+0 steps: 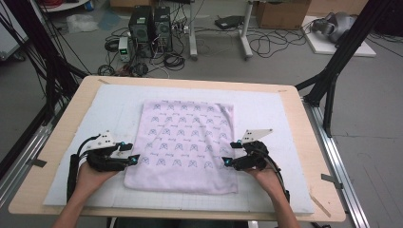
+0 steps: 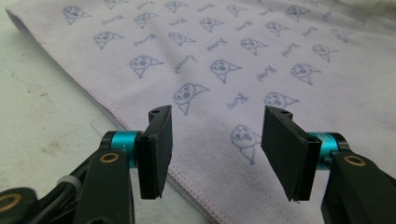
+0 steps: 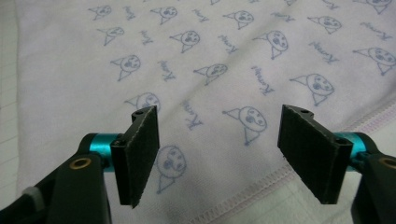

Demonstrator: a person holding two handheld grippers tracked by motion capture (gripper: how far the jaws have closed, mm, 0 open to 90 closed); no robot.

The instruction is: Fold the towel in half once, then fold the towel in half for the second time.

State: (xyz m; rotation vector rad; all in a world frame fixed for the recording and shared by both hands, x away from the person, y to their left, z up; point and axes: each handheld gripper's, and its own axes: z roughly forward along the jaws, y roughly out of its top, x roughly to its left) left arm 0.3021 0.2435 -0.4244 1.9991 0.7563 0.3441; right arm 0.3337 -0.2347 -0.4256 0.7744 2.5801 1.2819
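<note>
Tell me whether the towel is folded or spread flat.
Cannot tell for sure: the towel lies flat and smooth on the mat, but the pictures don't show whether it is doubled.

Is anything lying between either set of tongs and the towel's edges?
Nothing visible. The left tongs and right tongs stand open right over the towel hems, with bare mat around it.

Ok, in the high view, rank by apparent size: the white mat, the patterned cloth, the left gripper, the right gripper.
1. White mat.
2. Patterned cloth.
3. Left gripper and right gripper: they look about alike, so no ranking between them.
</note>
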